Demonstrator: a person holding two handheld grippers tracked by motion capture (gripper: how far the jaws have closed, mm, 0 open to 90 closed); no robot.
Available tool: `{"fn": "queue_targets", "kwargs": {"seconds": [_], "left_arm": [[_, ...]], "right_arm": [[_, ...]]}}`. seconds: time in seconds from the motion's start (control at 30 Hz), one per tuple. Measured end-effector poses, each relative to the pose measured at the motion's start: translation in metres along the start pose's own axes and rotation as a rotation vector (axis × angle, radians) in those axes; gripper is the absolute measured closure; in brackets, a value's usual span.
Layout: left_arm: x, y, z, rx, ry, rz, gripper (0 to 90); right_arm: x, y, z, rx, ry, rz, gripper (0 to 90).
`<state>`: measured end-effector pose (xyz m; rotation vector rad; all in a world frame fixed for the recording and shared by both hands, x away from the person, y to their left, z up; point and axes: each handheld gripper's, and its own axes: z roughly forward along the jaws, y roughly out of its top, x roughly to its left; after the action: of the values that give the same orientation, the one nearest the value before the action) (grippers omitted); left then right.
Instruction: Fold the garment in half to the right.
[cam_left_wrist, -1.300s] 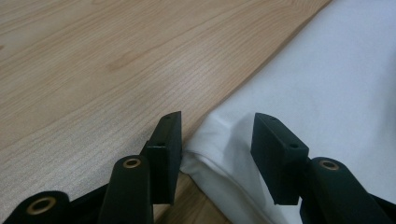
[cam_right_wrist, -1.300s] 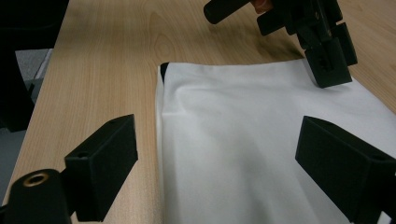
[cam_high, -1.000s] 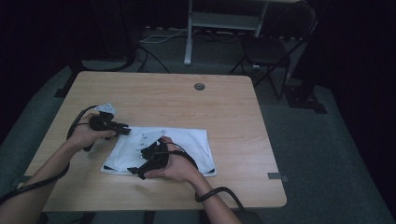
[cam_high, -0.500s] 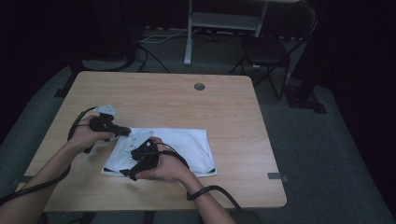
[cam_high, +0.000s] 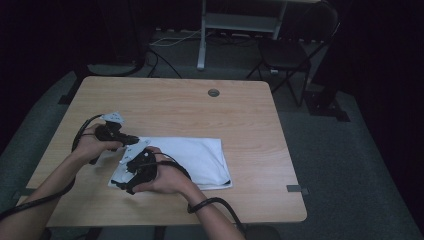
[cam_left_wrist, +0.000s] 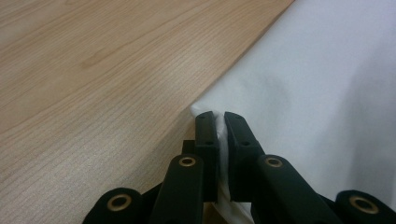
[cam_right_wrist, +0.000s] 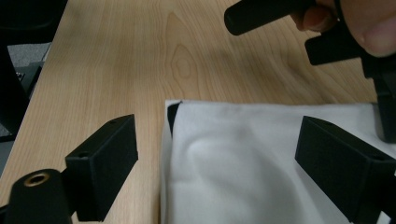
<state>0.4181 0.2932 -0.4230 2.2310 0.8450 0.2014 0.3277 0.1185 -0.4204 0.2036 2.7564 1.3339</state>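
A white folded cloth (cam_high: 195, 155) lies flat on the wooden table (cam_high: 200, 110), towards its near left. My left gripper (cam_high: 136, 142) is at the cloth's far left corner; in the left gripper view its jaws (cam_left_wrist: 220, 126) are shut, with the cloth's (cam_left_wrist: 327, 88) edge pinched between the pads. My right gripper (cam_high: 122, 181) hovers over the near left part of the cloth. Its jaws (cam_right_wrist: 224, 163) stand wide open above the cloth (cam_right_wrist: 243, 158), straddling a corner without touching it. The left gripper (cam_right_wrist: 341, 42) and a fingertip sit at the top right of the right gripper view.
A round cable hole (cam_high: 213, 92) sits near the table's far edge. A black folding chair (cam_high: 290, 50) and a metal stand (cam_high: 202, 35) are on the carpet beyond. Cables trail from both grippers off the table's near edge.
My right gripper has slid left across the cloth to its near left corner. The left hand has stayed where it was.
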Motion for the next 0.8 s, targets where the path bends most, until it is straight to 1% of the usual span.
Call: {"fn": "queue_targets", "kwargs": {"seconds": [0.1,0.3,0.37,0.4,0.47,0.53,0.63,0.7,0.73,0.8], "left_arm": [[0.0,0.0,0.0,0.003,0.002,0.006,85.0],[-0.001,0.0,0.001,0.006,0.005,0.006,84.9],[-0.001,0.0,0.002,0.008,0.005,0.007,84.9],[-0.001,0.0,0.002,0.009,0.004,0.007,84.9],[0.0,0.0,0.002,0.009,0.005,0.006,84.9],[0.0,0.0,0.002,0.009,0.004,0.005,84.9],[-0.001,-0.001,0.002,0.012,0.003,0.004,84.9],[-0.001,-0.001,0.003,0.013,0.004,0.006,84.9],[-0.001,-0.001,0.003,0.013,0.004,0.007,84.8],[-0.001,-0.001,0.003,0.015,0.004,0.008,84.9]], "right_arm": [[0.001,0.002,0.004,0.004,0.005,-0.008,14.8],[0.007,0.004,0.016,0.04,0.012,-0.031,15.8],[0.008,0.005,0.018,0.053,0.009,-0.04,22.1],[0.008,0.005,0.02,0.058,0.01,-0.047,22.2],[0.009,0.007,0.023,0.07,0.009,-0.044,23.3],[0.009,0.007,0.026,0.08,0.008,-0.057,24.7],[0.01,0.008,0.029,0.093,0.008,-0.058,26.5],[0.01,0.007,0.032,0.117,0.002,-0.065,28.3],[0.01,0.007,0.033,0.116,0.003,-0.054,29.4],[0.008,0.007,0.033,0.109,0.001,-0.05,31.9]]}}
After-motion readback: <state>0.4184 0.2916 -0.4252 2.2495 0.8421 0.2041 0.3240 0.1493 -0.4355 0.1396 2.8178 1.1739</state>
